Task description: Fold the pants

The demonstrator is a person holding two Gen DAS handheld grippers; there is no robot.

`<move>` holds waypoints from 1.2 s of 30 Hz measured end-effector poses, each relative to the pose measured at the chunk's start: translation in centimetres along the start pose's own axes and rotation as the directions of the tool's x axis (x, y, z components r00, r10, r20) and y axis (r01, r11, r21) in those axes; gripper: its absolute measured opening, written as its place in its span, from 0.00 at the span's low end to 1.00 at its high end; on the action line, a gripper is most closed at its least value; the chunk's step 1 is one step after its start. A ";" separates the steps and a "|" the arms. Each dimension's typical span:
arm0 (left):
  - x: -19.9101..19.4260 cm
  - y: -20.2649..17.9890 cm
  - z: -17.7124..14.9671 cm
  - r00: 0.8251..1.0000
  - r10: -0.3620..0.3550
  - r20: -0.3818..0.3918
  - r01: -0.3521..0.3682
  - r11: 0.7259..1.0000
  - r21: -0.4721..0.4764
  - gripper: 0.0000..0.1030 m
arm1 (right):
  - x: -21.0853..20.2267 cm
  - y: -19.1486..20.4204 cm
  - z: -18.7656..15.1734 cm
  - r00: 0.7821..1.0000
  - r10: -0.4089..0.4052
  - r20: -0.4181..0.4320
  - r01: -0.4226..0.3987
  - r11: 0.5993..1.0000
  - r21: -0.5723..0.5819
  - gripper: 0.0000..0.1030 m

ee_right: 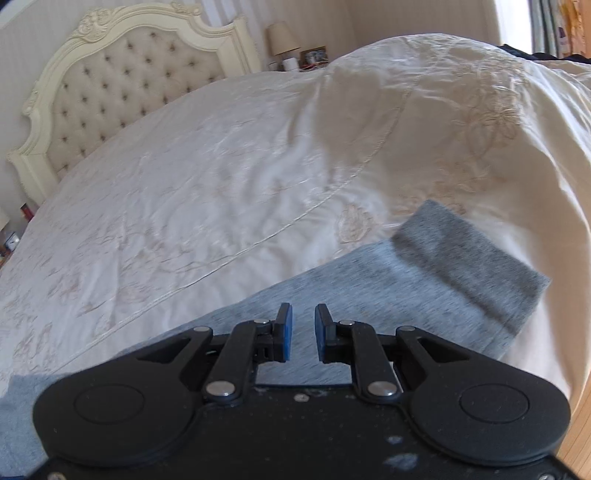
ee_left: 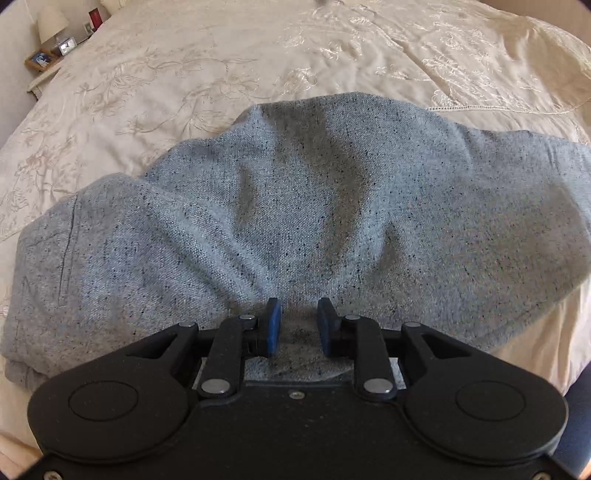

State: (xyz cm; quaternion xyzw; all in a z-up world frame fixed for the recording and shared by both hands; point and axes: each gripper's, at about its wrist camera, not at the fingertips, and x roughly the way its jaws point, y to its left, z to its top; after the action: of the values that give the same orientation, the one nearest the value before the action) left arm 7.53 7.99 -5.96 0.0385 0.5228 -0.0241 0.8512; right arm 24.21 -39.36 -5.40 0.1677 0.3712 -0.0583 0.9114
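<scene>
On the left, at the far left corner of the bed, a small wooden bedside table [ee_left: 40, 68] stands with a cream lamp [ee_left: 51, 24] on it. The grey speckled knitted pants [ee_left: 295, 221] lie on the cream embroidered bedspread [ee_left: 184, 74], along its near edge, and they are bunched, with soft ridges across the middle and a seam or pocket line on the left part.

The left gripper [ee_left: 298, 325] is low over the near edge of the pants. Its blue pads [ee_left: 273, 325] stand apart with a gap, so it is open and it holds nothing; grey cloth is visible between and under them.

Further to the right, the right gripper [ee_right: 303, 332] hovers over one leg of the pants. Its jaws also stand apart, and nothing is between them. The darker ribbed cuff [ee_right: 472, 258] of the leg lies beyond it, toward the right edge of the bed. The cream tufted headboard [ee_right: 122, 96] is far behind.

I judge that the step in hand is to take hold of the cloth for a fold. To do it well, each gripper should pinch all layers at the edge, not only the top one, and the two should lift together. The ridges in the middle should be pulled flat first, otherwise the fold will be uneven. The knitted cloth probably stretches, so the pull should be gentle.
</scene>
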 end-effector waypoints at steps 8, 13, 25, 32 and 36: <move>-1.5 4.8 -2.0 0.996 0.088 0.010 -0.088 0.995 -0.042 0.34 | -2.8 8.8 -4.6 0.976 0.203 -0.074 -0.210 0.972 -0.108 0.16; -2.2 5.6 -4.6 0.997 0.075 0.013 -0.075 0.997 0.002 0.35 | -3.2 12.4 -7.5 0.955 0.265 -0.136 -0.283 0.949 -0.136 0.17; -2.0 11.5 -3.4 0.967 0.251 0.052 -0.235 0.948 -0.213 0.36 | -5.2 18.5 -11.3 0.888 0.399 -0.228 -0.442 0.877 -0.187 0.17; -1.2 13.5 -6.0 0.975 0.216 -0.051 -0.222 0.944 -0.243 0.36 | -6.1 24.3 -15.7 0.811 0.472 -0.345 -0.567 0.778 -0.269 0.18; -3.3 13.1 -4.9 0.985 0.167 -0.047 -0.174 0.949 -0.265 0.29 | -6.2 26.1 -19.7 0.770 0.427 -0.474 -0.607 0.719 -0.339 0.18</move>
State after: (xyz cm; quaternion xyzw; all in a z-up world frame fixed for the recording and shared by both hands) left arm 2.78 21.51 -4.69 -0.0316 0.5260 0.1209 0.8412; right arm 12.79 -8.17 -7.39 0.0461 0.4719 0.3280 0.8170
